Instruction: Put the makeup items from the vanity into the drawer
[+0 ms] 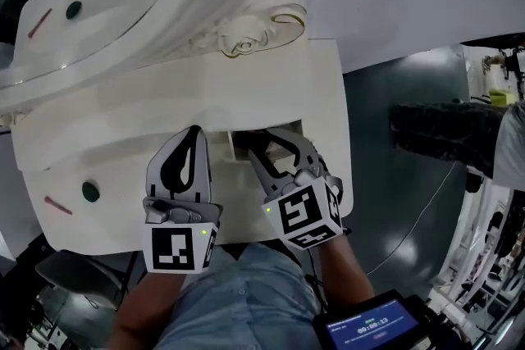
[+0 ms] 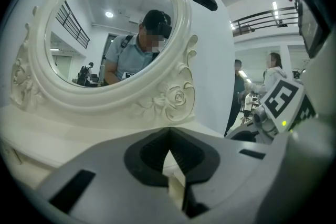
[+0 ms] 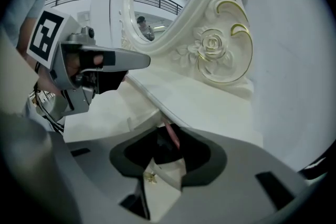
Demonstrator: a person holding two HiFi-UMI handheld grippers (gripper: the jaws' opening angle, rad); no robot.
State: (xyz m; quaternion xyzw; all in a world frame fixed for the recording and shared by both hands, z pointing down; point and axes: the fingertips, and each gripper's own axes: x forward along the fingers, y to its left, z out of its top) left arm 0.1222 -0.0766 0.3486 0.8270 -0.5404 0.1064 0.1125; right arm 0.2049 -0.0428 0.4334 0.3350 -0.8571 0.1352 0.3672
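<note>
**Head view.** White vanity [image 1: 164, 123] with a carved mirror [image 1: 205, 4] at the back. On the top, far left: one pink stick [image 1: 58, 205] and, just beside it, one dark green round piece [image 1: 90, 192]; both well apart from the grippers. Drawer [image 1: 239, 145] stands open at the front edge. Left gripper [image 1: 194, 132] sits at the drawer's left side, jaws together. Right gripper [image 1: 267, 147] points down into the drawer opening, jaws apart.

**Left gripper view.** Jaws clenched, tips meeting, nothing between them; only the cream top shows through the slit below the tips. Mirror fills the upper left. The right gripper's marker cube [image 2: 281, 99] is at the right.

**Right gripper view.** Jaws released, standing part-way apart. A second pink stick [image 3: 173, 136] lies in the dark drawer opening, under the top's edge, in the gap by the jaw tips; not pinched. A small gold fitting [image 3: 151, 178] sits on the cream panel below.
</note>
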